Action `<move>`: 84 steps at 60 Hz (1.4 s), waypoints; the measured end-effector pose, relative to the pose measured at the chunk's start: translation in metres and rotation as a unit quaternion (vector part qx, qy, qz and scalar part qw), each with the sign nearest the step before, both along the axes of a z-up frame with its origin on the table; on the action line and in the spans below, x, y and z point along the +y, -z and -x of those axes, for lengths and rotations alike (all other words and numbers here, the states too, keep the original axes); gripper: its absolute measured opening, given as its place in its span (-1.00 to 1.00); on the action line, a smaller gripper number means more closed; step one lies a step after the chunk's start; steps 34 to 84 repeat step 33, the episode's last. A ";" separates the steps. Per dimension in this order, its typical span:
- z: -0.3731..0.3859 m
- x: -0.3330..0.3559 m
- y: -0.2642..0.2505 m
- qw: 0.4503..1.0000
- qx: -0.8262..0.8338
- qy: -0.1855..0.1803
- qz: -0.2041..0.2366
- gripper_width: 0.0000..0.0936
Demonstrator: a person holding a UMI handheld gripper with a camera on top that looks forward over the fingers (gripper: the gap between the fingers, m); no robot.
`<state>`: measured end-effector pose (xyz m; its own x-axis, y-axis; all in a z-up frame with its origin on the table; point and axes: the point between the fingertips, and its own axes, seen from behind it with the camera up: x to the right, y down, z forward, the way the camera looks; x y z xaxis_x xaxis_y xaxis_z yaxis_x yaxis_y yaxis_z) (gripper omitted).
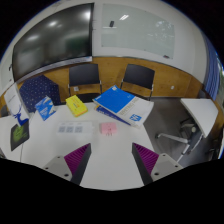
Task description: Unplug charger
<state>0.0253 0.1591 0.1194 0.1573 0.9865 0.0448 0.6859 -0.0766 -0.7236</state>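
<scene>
— What lies on the white table [110, 160]?
— A blue folder [118, 102] at the far edge, a yellow box [77, 105] near it, a small blue packet [45, 110], and a pink slip [108, 128] nearer the middle.
— And around it?
— Two dark chairs [137, 79] behind, against a wood-panelled wall [105, 74]. One blue patterned chair [35, 90] stands at the side. Another white table [201, 115] stands apart.

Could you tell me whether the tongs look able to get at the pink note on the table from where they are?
Probably yes: the tongs stand open, and only bare table lies between them and the pink note.
</scene>
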 end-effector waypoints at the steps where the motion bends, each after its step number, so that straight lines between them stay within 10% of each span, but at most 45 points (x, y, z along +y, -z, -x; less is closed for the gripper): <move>1: -0.010 -0.002 -0.005 1.000 0.000 -0.001 -0.002 0.83; 24: -0.174 -0.018 -0.054 1.000 -0.009 0.012 0.006 0.82; 84: -0.179 -0.007 -0.050 0.999 -0.005 0.024 -0.021 0.82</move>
